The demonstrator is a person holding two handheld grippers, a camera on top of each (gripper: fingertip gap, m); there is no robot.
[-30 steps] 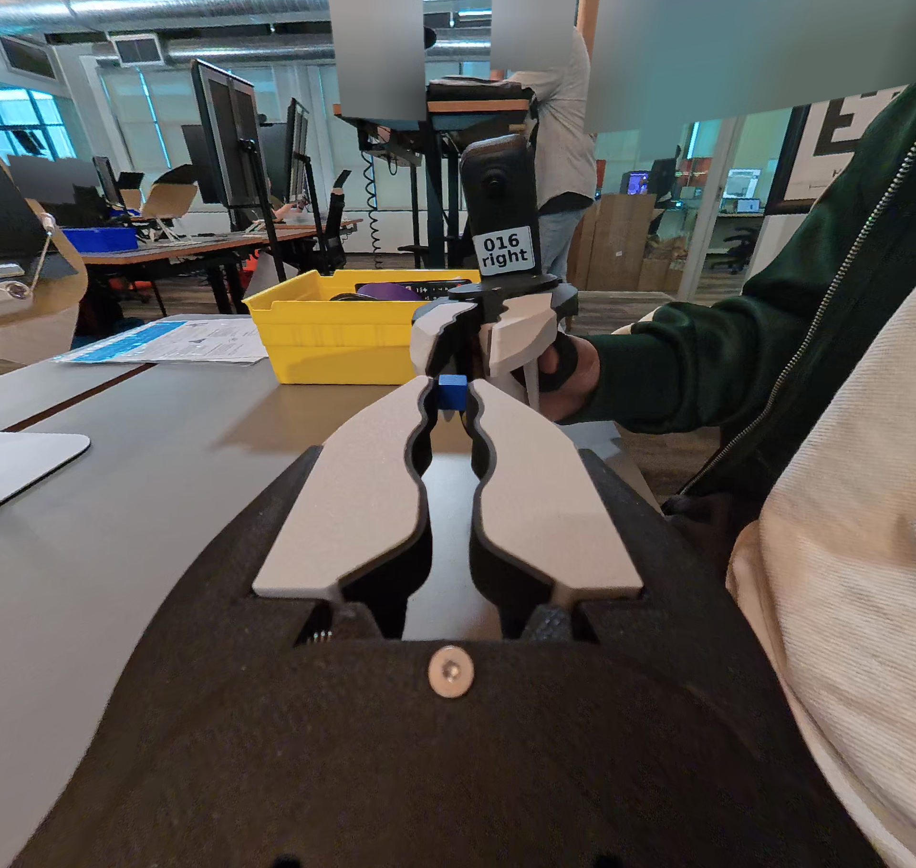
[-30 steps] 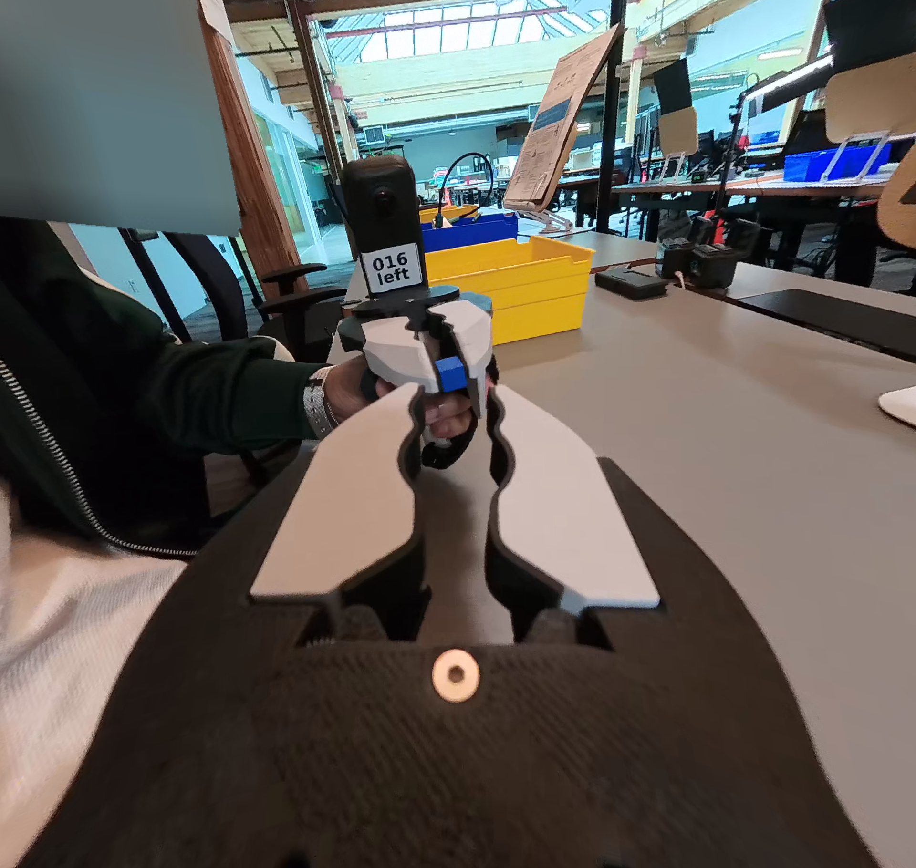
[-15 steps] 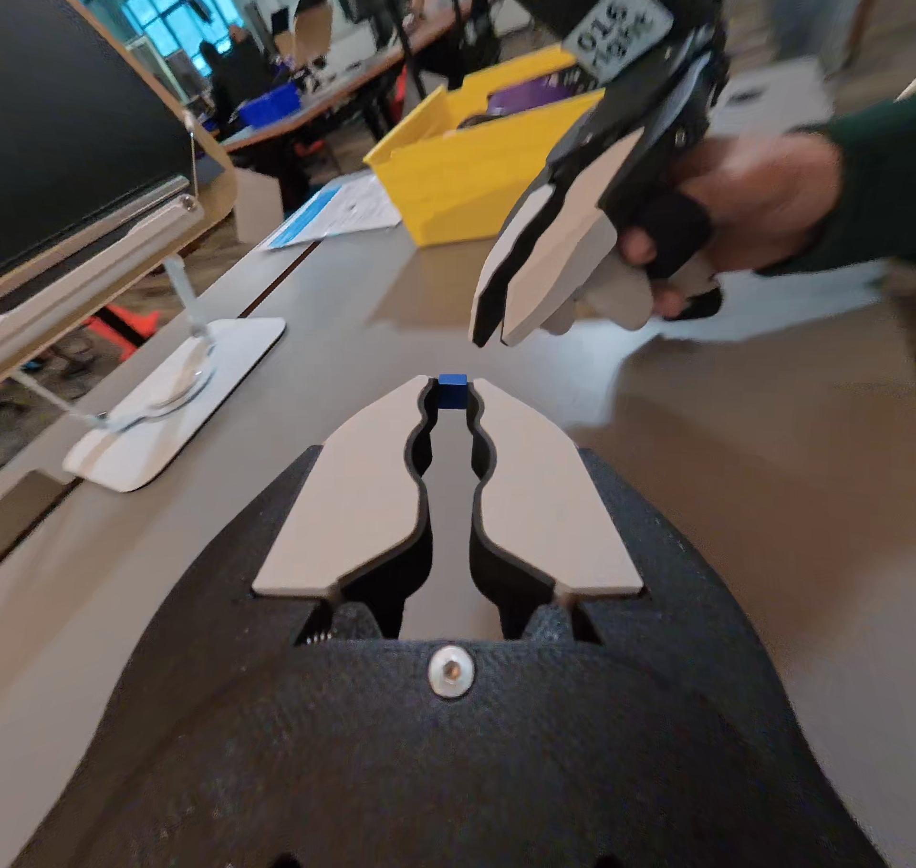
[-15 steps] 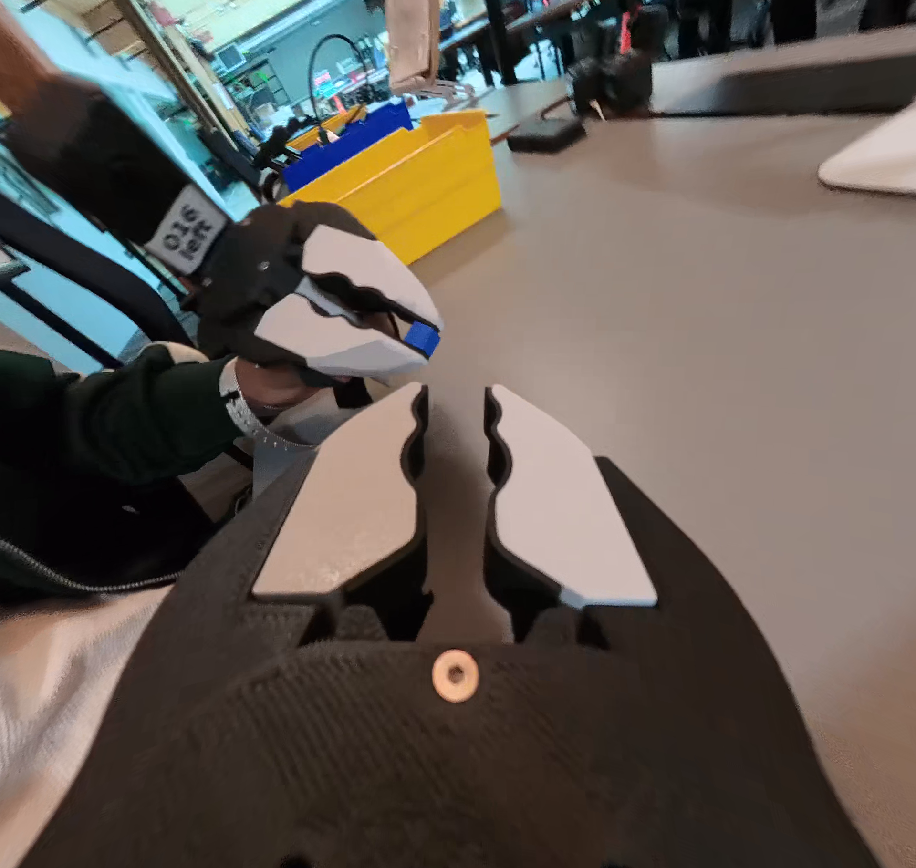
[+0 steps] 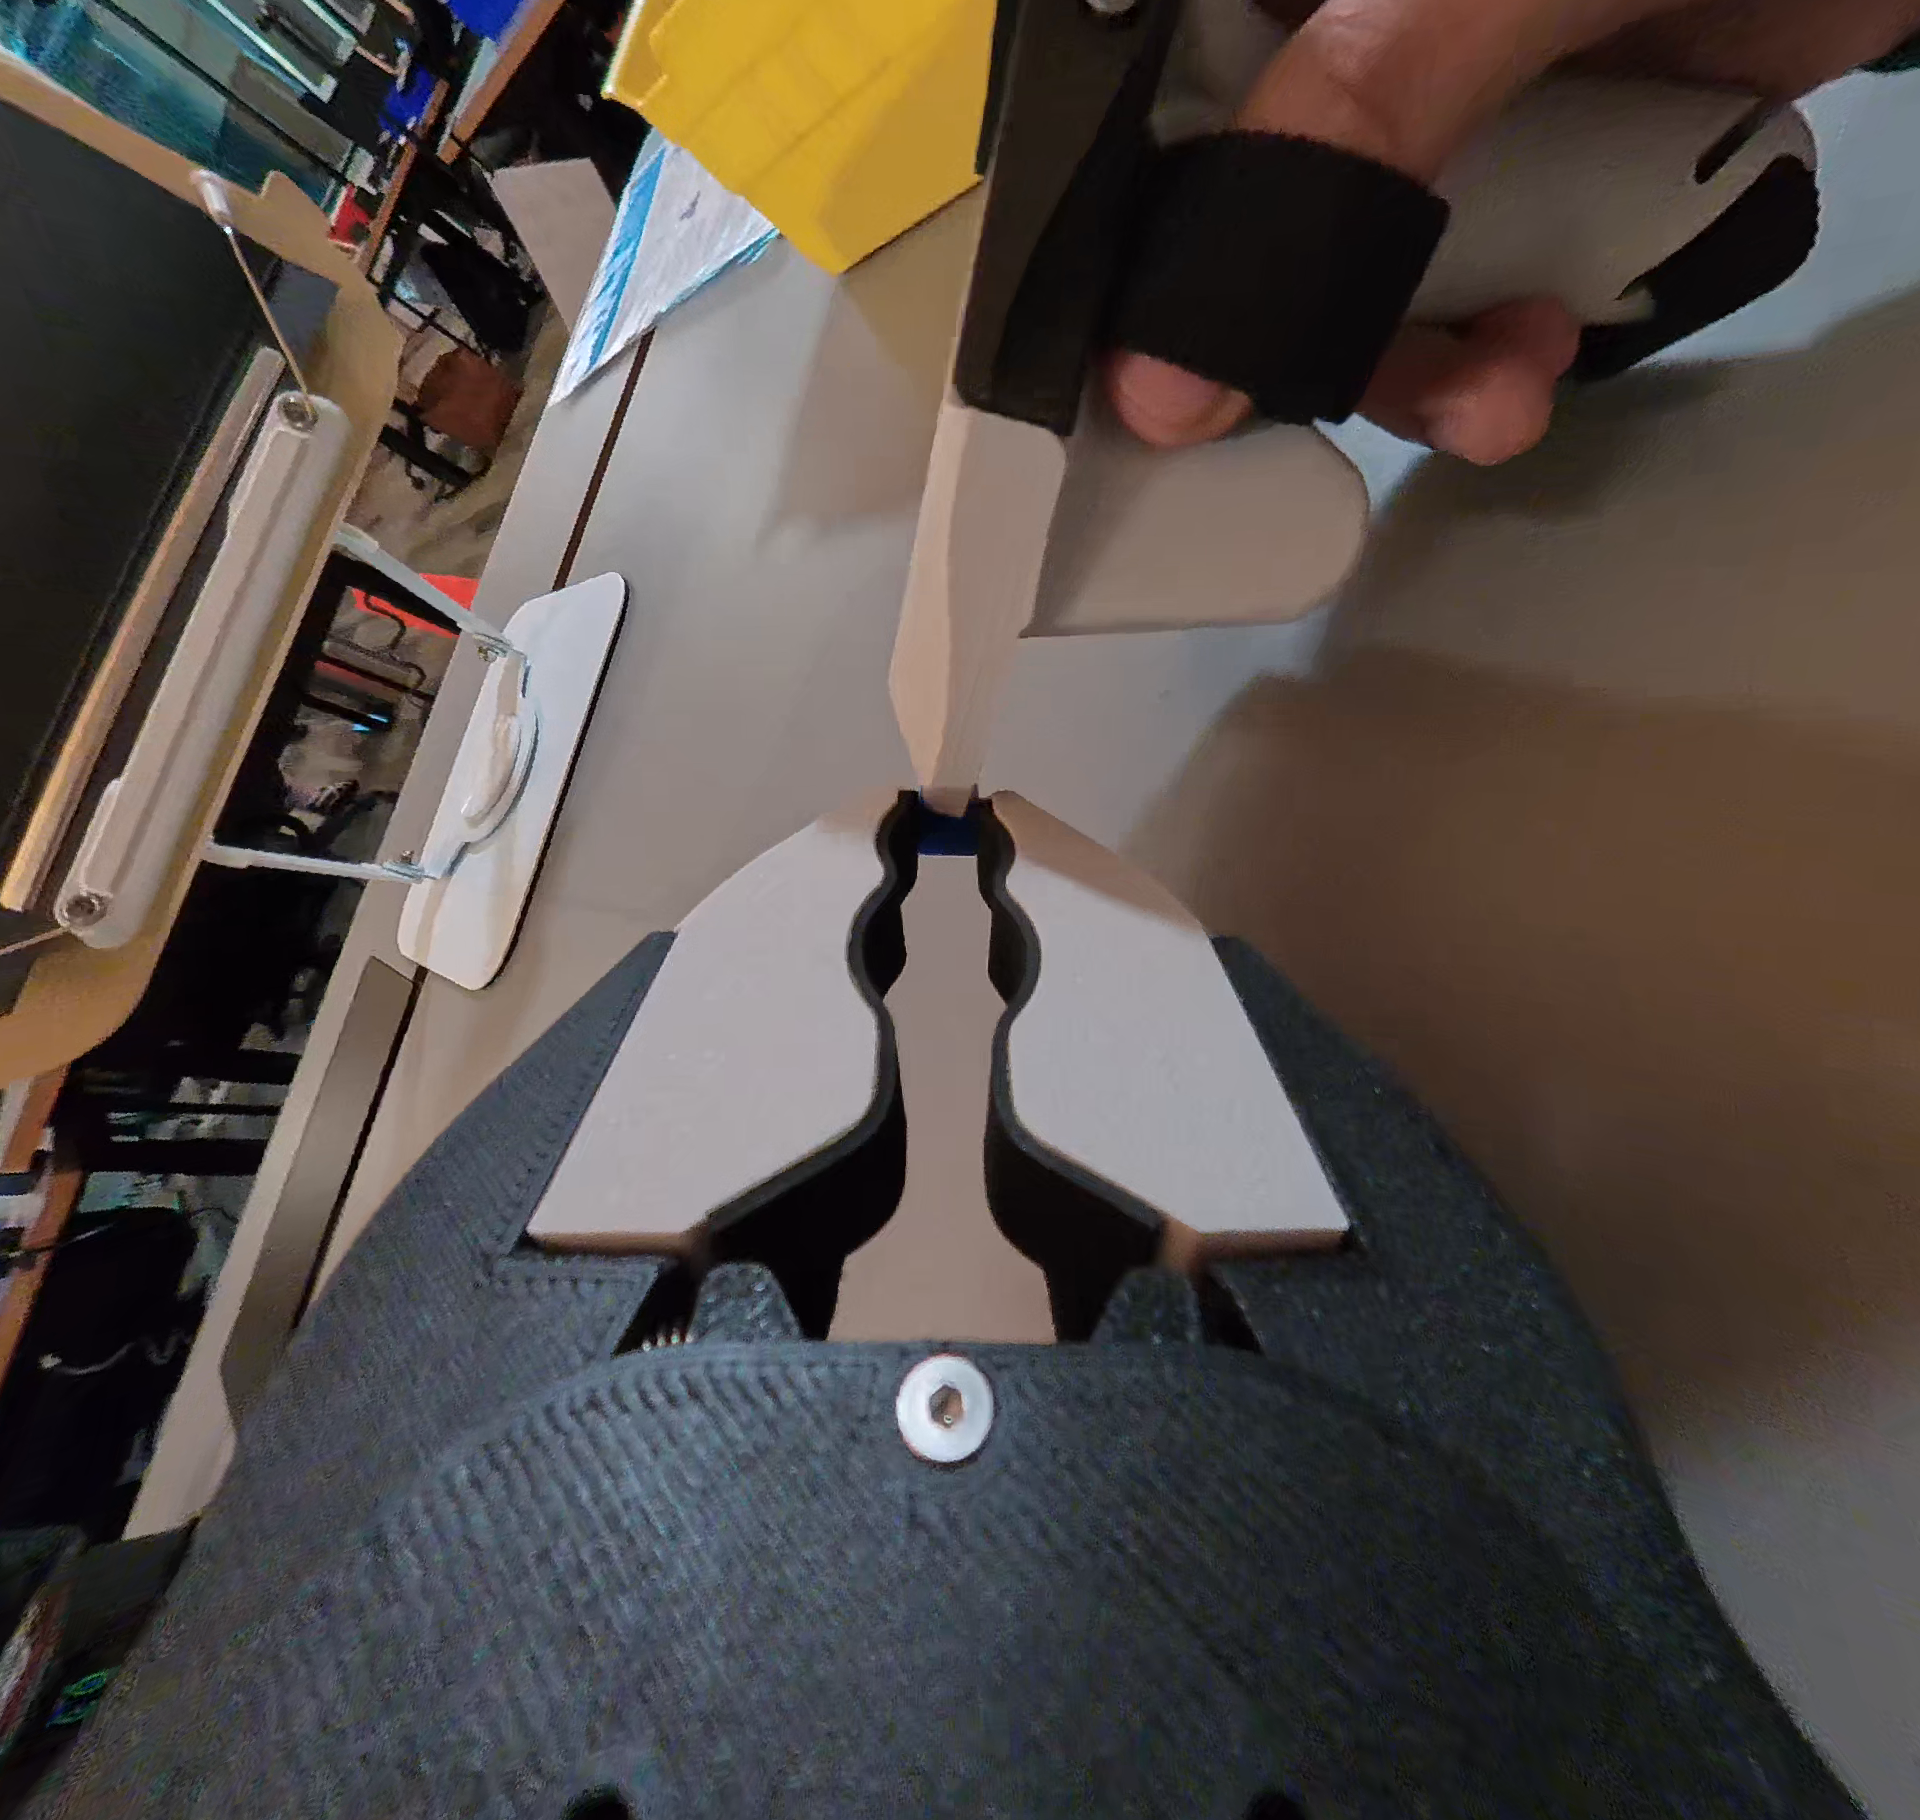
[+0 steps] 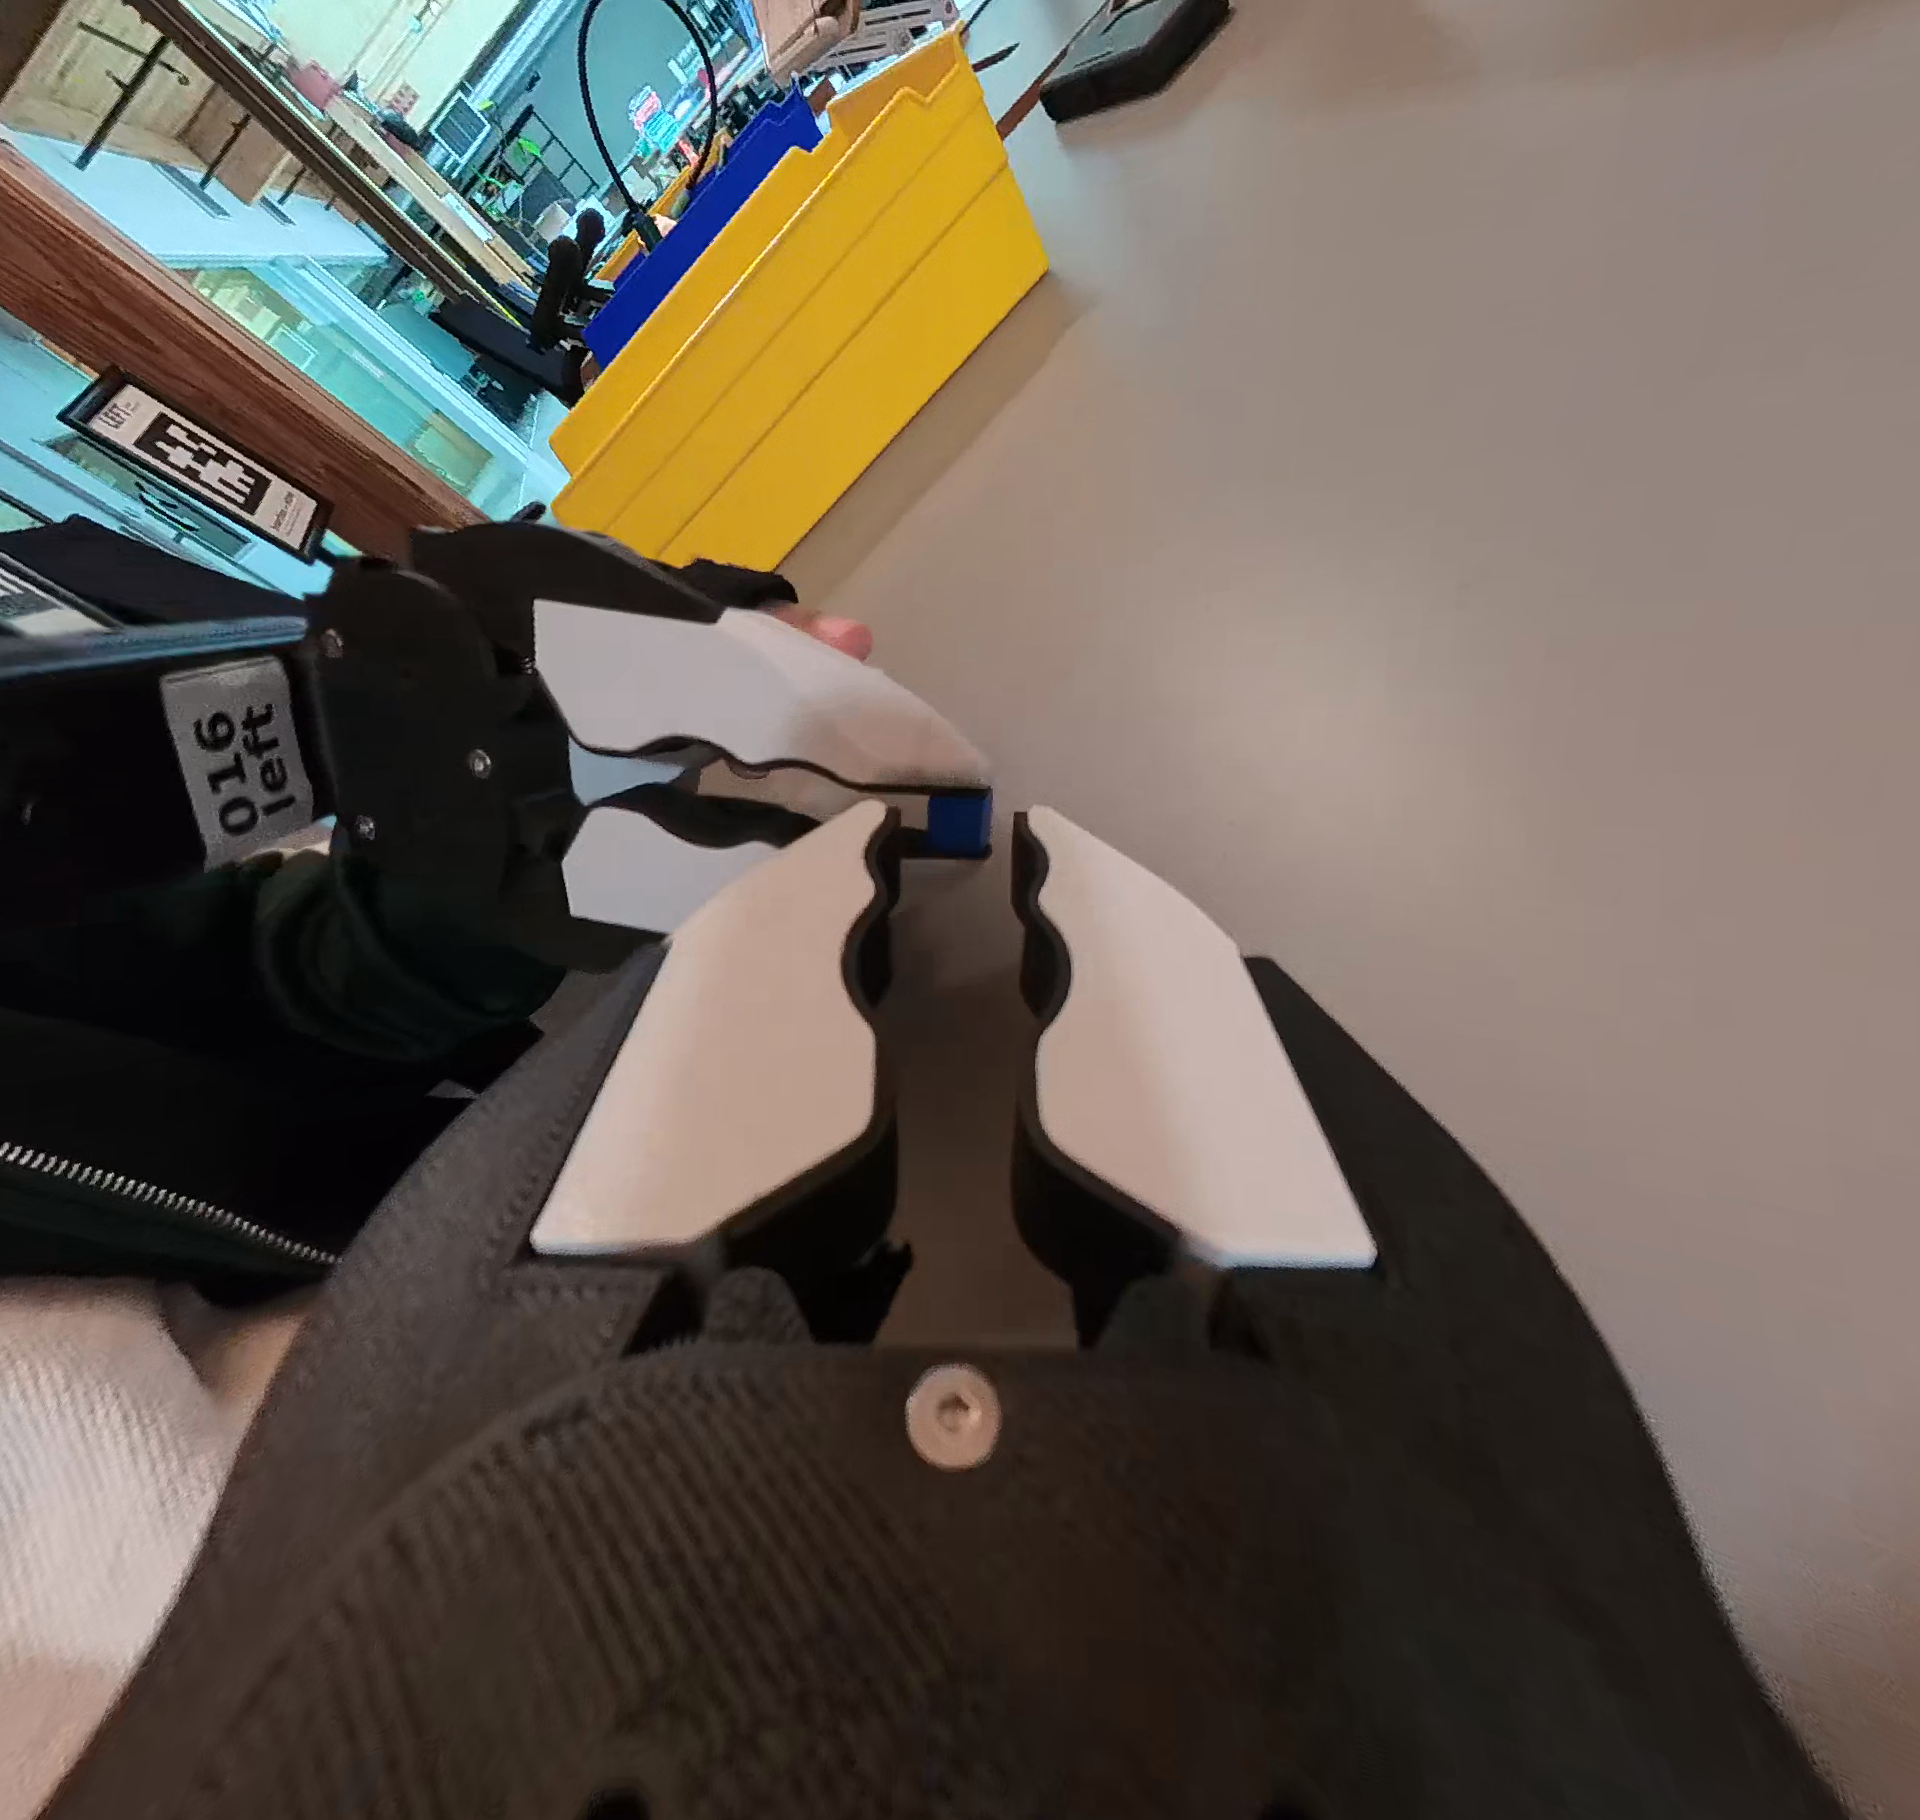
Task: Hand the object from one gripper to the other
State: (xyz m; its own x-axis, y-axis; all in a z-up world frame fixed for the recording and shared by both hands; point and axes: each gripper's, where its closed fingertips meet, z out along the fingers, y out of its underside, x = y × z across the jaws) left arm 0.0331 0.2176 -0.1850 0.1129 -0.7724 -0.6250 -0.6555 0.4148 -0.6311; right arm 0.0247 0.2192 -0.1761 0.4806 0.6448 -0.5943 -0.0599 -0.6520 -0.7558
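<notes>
Blue cube [image 5: 944, 828] mostly hidden, clamped at left gripper [image 5: 945, 820] fingertips; right gripper [image 6: 948, 840] fingers apart, straddling it.

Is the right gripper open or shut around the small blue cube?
Open. The right gripper has a clear gap beside the small blue cube, which the left gripper holds clamped.

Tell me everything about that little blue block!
The blue block is tiny, plain and smooth, probably plastic, with flat sides and sharp corners. It is held up above the grey table, pinched between the tips of the left tongs. The right tongs are open around it, one finger on each side, not squeezing yet. In the left wrist view only a sliver shows, since the right tongs' tip covers most of it.
</notes>
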